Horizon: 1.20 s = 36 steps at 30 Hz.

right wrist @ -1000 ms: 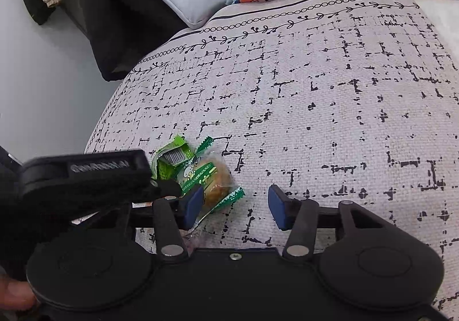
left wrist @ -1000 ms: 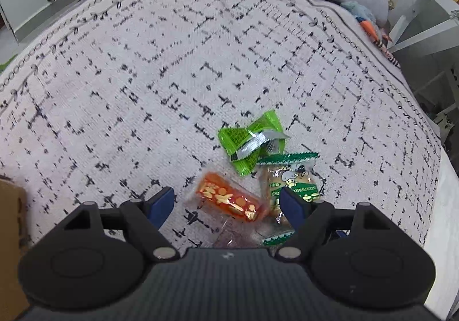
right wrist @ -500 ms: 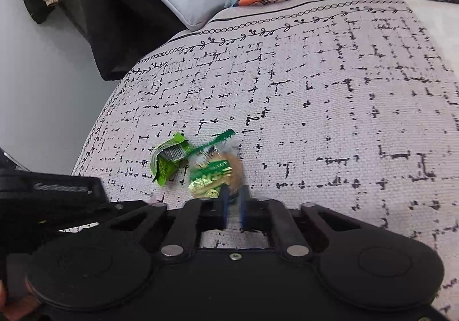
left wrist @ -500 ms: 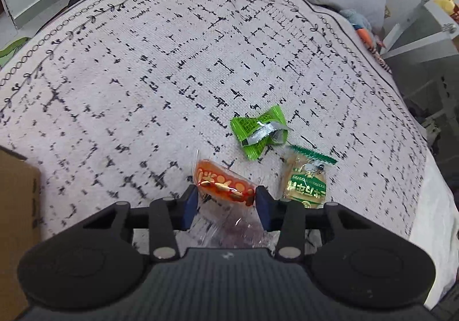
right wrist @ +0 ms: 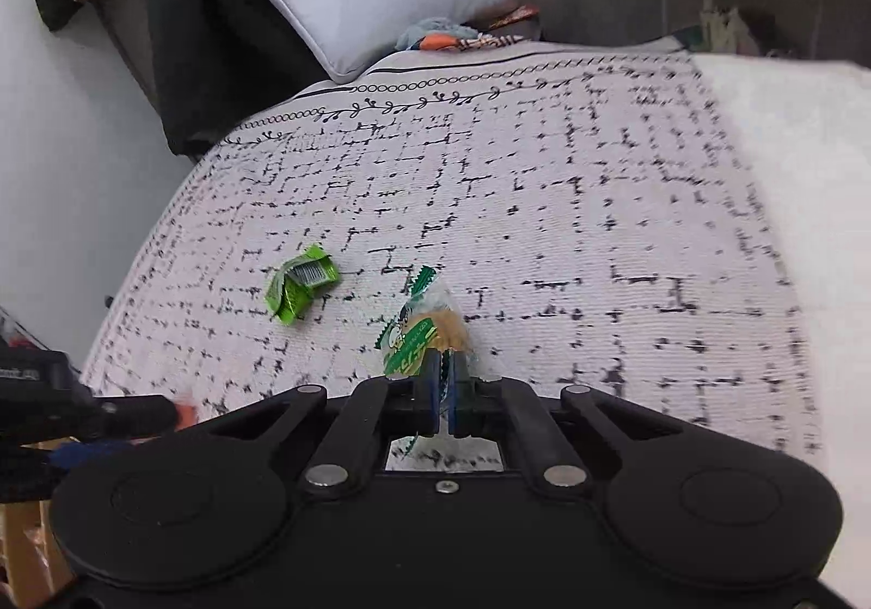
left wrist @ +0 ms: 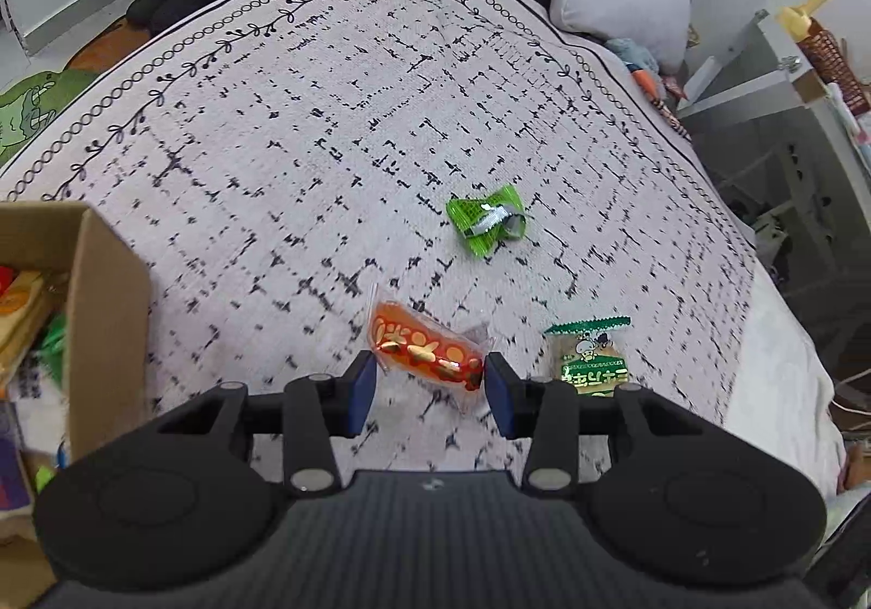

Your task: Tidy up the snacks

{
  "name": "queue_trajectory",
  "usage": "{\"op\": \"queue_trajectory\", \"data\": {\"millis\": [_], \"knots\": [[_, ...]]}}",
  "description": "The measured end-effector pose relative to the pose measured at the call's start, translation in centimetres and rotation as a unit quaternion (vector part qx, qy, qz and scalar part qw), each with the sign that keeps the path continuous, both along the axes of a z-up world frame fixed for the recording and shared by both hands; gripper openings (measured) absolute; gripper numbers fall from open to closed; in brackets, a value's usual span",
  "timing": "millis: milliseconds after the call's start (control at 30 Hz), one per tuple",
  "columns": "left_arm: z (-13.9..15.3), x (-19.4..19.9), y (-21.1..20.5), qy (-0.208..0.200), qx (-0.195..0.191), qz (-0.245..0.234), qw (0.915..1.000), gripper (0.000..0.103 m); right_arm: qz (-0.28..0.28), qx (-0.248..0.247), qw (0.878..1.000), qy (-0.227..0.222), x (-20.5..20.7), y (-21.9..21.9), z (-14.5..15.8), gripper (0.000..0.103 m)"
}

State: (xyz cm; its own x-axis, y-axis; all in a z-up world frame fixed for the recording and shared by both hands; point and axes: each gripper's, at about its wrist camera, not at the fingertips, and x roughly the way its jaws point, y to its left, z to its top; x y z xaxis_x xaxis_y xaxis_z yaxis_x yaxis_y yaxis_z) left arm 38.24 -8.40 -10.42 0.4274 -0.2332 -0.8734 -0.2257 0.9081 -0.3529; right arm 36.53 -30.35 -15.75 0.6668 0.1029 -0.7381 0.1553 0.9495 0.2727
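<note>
Right wrist: right hand-held gripper pinches green-edged snack; left hand-held gripper grips orange packet, lower end hidden.

Orange snack packet and green-trimmed biscuit packet held up; crumpled green wrapper lies flat.

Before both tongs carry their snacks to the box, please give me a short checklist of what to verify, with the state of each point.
1. Left tongs closed on the orange snack: ok, both fingers touch the wrapper.
2. Right tongs closed on the green-edged cake packet: ok, gripped at its near end.
3. Firmness of that thin grip: cannot tell.
4. Cardboard box open and near the left tongs: ok.
5. Free room inside the box: cannot tell, only a corner shows.
6. All snacks collected: not ok, the crumpled green wrapper lies on the cloth.
</note>
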Motion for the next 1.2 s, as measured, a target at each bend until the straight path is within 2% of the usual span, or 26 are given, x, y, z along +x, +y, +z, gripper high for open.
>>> {"op": "queue_trajectory", "data": {"millis": [400,567,900,967,1000,1200], "knots": [[2.6,-5.0,2.5,-0.017,-0.023,-0.013,0.9995,0.042,0.005,-0.024,1.000,-0.020,-4.5,3.0,4.1,0.000],[3.1,-6.7,4.2,-0.016,-0.039,-0.004,0.9991,0.042,0.016,-0.031,0.999,-0.032,-5.9,4.9,5.2,0.000],[4.0,-9.4,8.4,-0.025,-0.045,0.013,0.9986,0.042,0.038,-0.043,0.997,-0.053,-7.7,8.8,7.5,0.000],[4.2,-9.6,9.3,-0.028,-0.046,0.016,0.9984,0.039,0.042,-0.045,0.996,-0.058,-8.0,9.5,7.9,0.000],[4.4,-9.7,9.8,-0.030,-0.048,0.017,0.9983,0.030,0.041,-0.046,0.996,-0.058,-8.1,9.7,8.0,0.000],[5.3,-10.7,11.9,-0.047,-0.042,0.015,0.9979,0.028,0.022,-0.044,0.998,-0.043,-8.5,9.1,7.1,0.000]]}}
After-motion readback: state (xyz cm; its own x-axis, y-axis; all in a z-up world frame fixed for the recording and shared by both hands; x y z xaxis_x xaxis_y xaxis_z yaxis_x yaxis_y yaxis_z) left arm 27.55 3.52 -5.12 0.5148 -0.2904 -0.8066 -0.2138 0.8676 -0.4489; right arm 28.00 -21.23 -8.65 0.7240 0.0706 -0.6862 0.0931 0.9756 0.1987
